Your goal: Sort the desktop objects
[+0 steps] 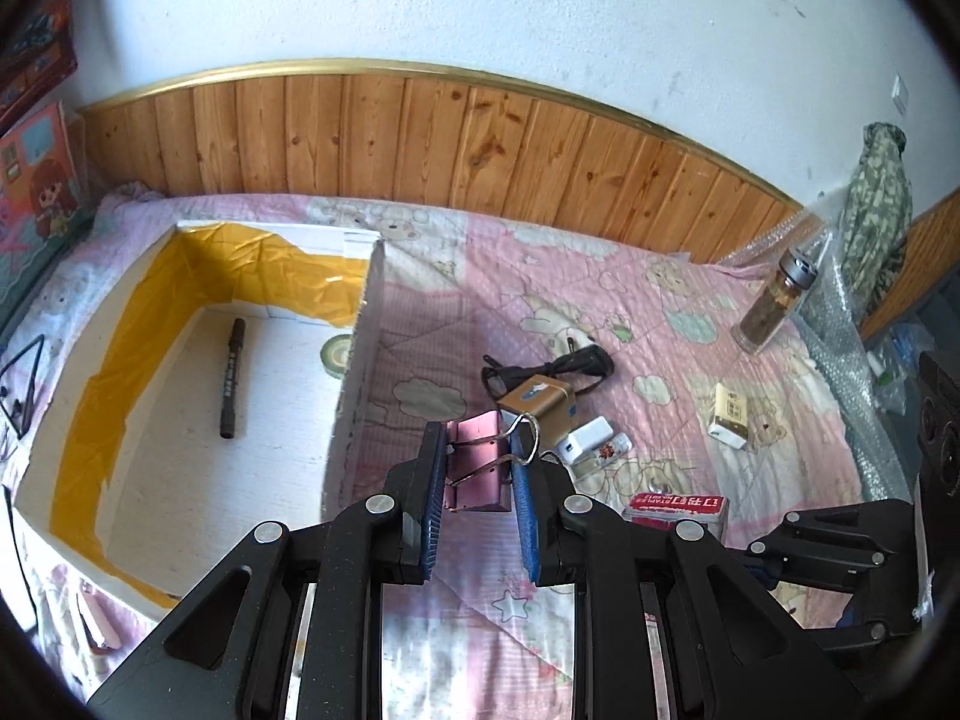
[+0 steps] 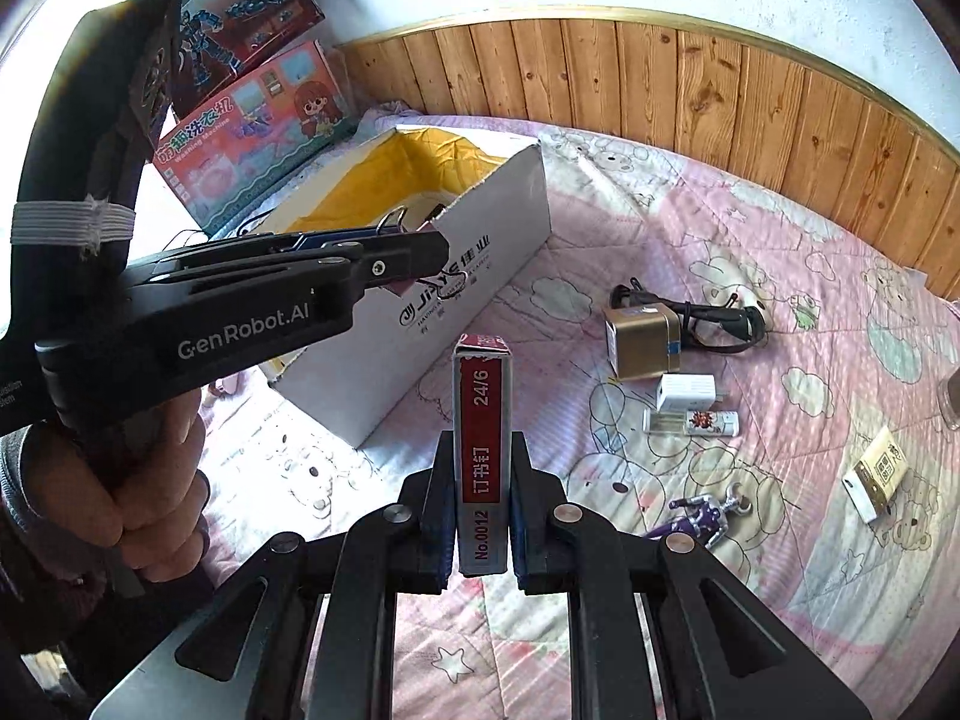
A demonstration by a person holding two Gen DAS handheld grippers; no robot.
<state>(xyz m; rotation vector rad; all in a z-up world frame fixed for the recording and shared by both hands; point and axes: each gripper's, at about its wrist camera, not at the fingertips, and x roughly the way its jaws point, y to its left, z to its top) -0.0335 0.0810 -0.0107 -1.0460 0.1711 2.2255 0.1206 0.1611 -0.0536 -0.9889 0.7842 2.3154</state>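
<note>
The left gripper [image 1: 478, 483] pinches a pink clip [image 1: 477, 468] above the quilt [image 1: 660, 324], with the white box [image 1: 360, 360] at its 10 o'clock holding a pen [image 1: 231, 378] and a tape roll [image 1: 336, 354]. The right gripper [image 2: 480, 480] clamps a red staple box [image 2: 483, 438] upright. A gold box [image 2: 642, 342], charger [image 2: 687, 393] and cable [image 2: 708, 315] lie at its 2 o'clock.

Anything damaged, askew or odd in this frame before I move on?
Mainly the white box: its yellow lining is torn and ragged along the far wall, baring white board. The glass bottle appears tilted near the bubble wrap, though the fisheye may exaggerate that. Nothing looks spilled.
</note>
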